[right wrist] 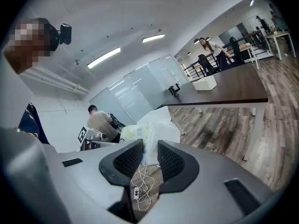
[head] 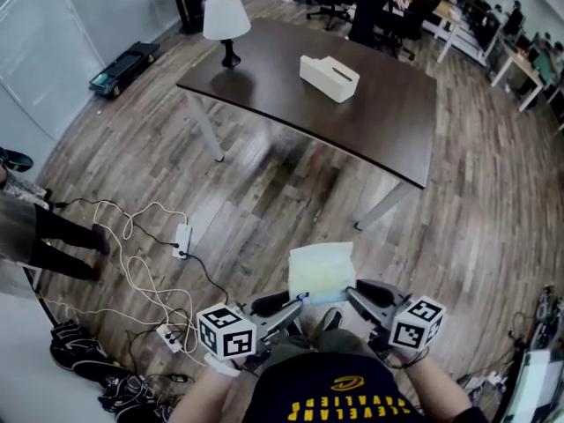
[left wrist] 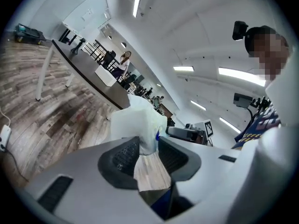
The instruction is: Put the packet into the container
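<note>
A pale, crinkled packet (head: 322, 271) hangs in the air in front of me, well short of the table. My left gripper (head: 300, 300) is shut on its lower left edge and my right gripper (head: 351, 293) on its lower right edge. In the left gripper view the packet (left wrist: 138, 120) fills the gap between the left gripper's (left wrist: 148, 148) pads. The right gripper view shows the packet (right wrist: 156, 127) pinched in my right gripper (right wrist: 150, 155). The container, a white box (head: 329, 77), sits on the dark table (head: 388, 122) far ahead.
A white lamp (head: 226, 20) stands at the table's far left corner. A power strip with tangled cables (head: 182, 239) lies on the wood floor to my left, near a person's legs (head: 53, 236). Another person (head: 374, 3) stands behind the table, with desks and chairs beyond.
</note>
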`<state>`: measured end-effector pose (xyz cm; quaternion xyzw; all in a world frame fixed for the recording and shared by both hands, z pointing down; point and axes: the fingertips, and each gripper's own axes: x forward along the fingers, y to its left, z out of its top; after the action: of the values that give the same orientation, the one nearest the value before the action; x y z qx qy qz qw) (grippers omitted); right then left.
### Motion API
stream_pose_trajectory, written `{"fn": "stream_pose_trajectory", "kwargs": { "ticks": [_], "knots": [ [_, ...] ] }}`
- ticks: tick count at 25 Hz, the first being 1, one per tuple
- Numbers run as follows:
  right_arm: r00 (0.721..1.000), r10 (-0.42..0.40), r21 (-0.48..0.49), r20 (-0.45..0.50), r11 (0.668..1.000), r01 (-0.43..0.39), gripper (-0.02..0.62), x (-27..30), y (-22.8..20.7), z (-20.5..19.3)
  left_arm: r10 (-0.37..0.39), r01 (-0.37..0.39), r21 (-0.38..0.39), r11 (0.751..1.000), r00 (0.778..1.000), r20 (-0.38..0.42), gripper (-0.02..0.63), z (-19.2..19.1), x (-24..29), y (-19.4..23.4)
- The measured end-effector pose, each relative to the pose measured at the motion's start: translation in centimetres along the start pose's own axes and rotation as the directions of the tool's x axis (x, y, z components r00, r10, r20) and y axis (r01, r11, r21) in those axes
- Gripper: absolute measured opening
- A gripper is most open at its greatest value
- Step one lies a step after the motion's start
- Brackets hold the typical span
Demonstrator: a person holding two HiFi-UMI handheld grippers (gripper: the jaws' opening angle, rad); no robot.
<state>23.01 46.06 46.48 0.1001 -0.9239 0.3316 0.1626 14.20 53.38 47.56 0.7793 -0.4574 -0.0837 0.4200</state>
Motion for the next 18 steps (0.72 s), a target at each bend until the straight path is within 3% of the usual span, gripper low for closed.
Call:
{"fn": "stream_pose_trajectory", "kwargs": {
  "ticks": [10, 18],
  "knots": [
    [0.999, 0.028, 0.085, 0.019, 0.996, -0.029, 0.1, 3.5, -2.4, 3.3, 0.112, -0.116, 0.057, 0.992, 0.991, 0.071, 0.106, 5.4, 1.3, 3.2],
    [0.998, 0.06, 0.12, 0.003, 0.991, -0.06, 0.1, 5.7, -8.4, 8.1, 0.163, -0.165, 0.026, 0.986, 0.984, 0.073, 0.106, 10.5, 6.8, 6.2]
  ]
}}
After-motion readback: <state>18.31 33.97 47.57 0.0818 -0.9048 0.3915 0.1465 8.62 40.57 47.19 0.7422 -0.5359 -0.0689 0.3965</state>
